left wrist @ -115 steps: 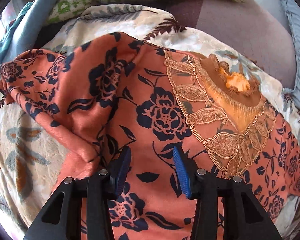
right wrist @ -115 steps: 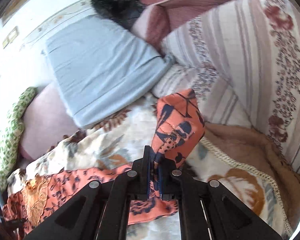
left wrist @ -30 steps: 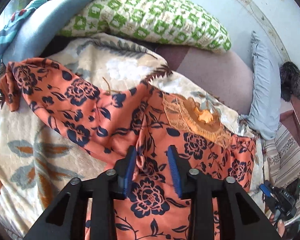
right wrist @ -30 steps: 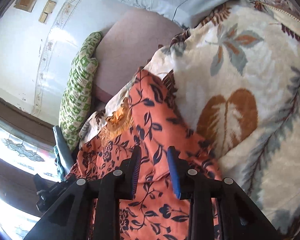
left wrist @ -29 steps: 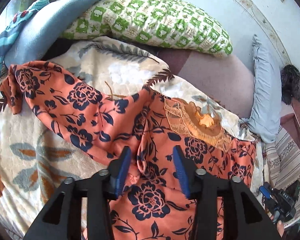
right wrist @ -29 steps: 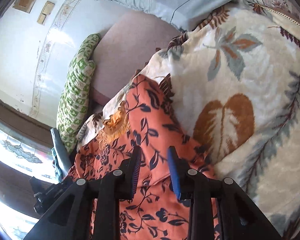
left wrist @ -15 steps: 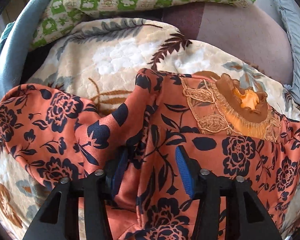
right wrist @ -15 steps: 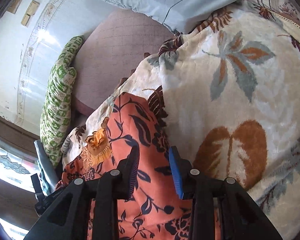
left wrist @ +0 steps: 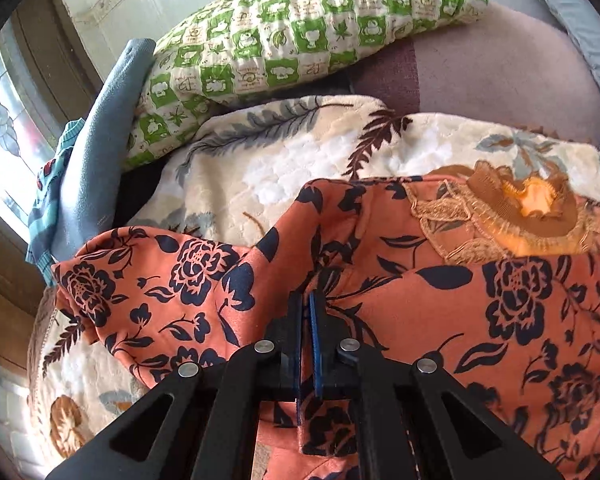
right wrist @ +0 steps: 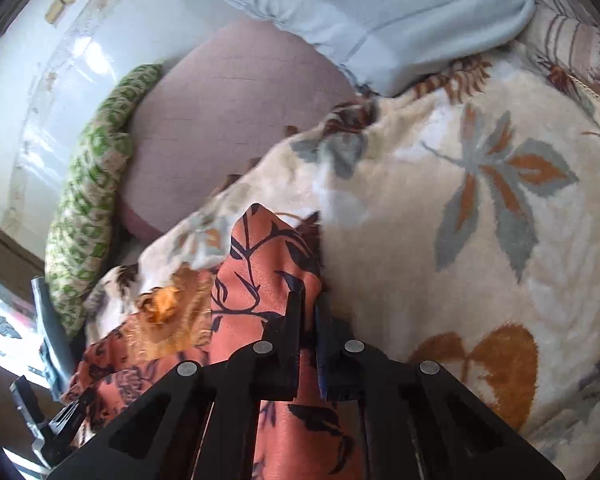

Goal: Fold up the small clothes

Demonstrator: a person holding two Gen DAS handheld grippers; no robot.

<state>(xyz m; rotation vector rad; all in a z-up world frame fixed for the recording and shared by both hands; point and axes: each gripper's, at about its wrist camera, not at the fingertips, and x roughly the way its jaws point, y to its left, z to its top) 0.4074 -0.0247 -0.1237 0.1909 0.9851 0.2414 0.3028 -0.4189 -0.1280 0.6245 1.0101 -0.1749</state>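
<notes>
An orange garment with dark blue flowers lies spread on a cream leaf-patterned blanket. Its gold lace neckline is at the right. My left gripper is shut on a raised fold of the garment near its left shoulder; the sleeve trails to the left. In the right wrist view my right gripper is shut on the garment's other shoulder edge, with the neckline to its left. The left gripper's tip shows at the lower left there.
A green checked pillow and a blue-grey cloth lie behind the garment by the window. A mauve cushion and a pale blue pillow lie at the back. The blanket extends to the right.
Both grippers have closed on folds of the garment; half a second ago both were open over it. Both views have moved in closer to the cloth.
</notes>
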